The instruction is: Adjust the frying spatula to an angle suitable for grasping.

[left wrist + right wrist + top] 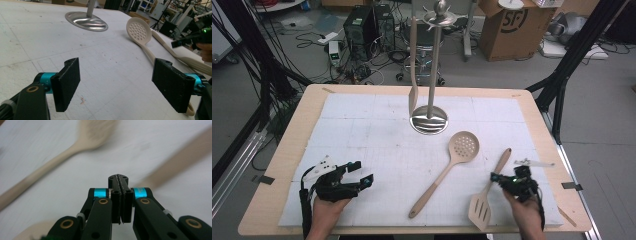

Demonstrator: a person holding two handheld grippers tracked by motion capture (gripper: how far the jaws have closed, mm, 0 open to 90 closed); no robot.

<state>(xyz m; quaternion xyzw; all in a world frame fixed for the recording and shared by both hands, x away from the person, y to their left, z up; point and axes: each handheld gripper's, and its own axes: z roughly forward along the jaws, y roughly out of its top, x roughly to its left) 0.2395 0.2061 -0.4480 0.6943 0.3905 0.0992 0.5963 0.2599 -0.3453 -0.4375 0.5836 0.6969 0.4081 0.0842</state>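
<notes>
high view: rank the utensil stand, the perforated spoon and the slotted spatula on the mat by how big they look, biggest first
1. utensil stand, clearly the largest, though it stands upright and farthest from the camera.
2. perforated spoon and slotted spatula: they look about alike in length, so I won't rank them.

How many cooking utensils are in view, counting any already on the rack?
3: a spatula hanging on the rack, a perforated spoon lying mid-table, and a slotted turner lying beside the right gripper.
</notes>
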